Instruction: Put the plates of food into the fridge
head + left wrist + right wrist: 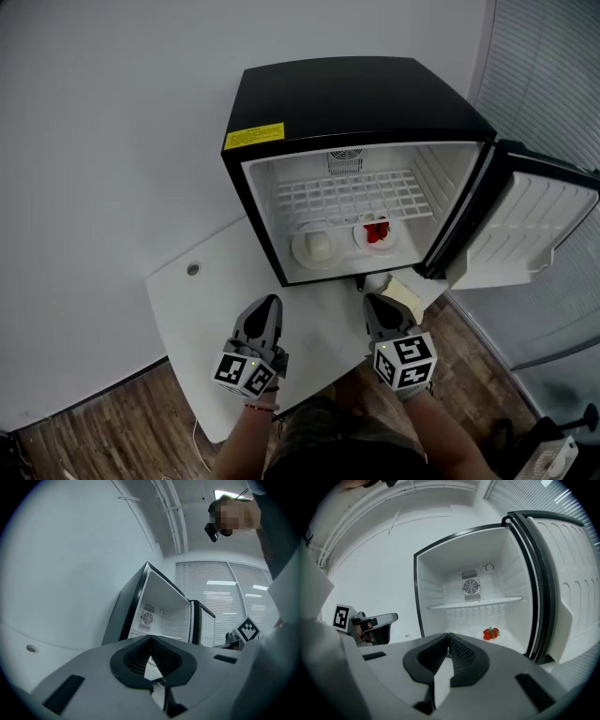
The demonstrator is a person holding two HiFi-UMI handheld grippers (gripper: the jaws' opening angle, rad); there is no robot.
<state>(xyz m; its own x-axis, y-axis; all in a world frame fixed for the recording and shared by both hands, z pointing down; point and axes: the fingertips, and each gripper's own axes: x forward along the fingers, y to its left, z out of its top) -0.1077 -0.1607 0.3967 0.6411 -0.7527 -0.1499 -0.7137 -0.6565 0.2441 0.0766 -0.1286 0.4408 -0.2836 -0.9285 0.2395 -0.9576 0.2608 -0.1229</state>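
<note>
A black mini fridge (356,94) stands open on the white table (197,309), its door (534,225) swung out to the right. Two plates rest on the fridge floor: one with a pale round food (314,247) on the left, one with strawberries (377,232) on the right, the latter also in the right gripper view as the strawberry plate (491,633). My left gripper (270,300) (150,639) hangs over the table in front of the fridge, shut and empty. My right gripper (371,298) (448,635) is beside it, just outside the fridge opening, also shut with nothing between its jaws.
A white wire shelf (352,195) spans the fridge above the plates. A pale yellow block (405,292) lies at the table corner by the right gripper. The table has a cable hole (193,269). Window blinds (553,75) stand to the right, wooden floor (94,431) below.
</note>
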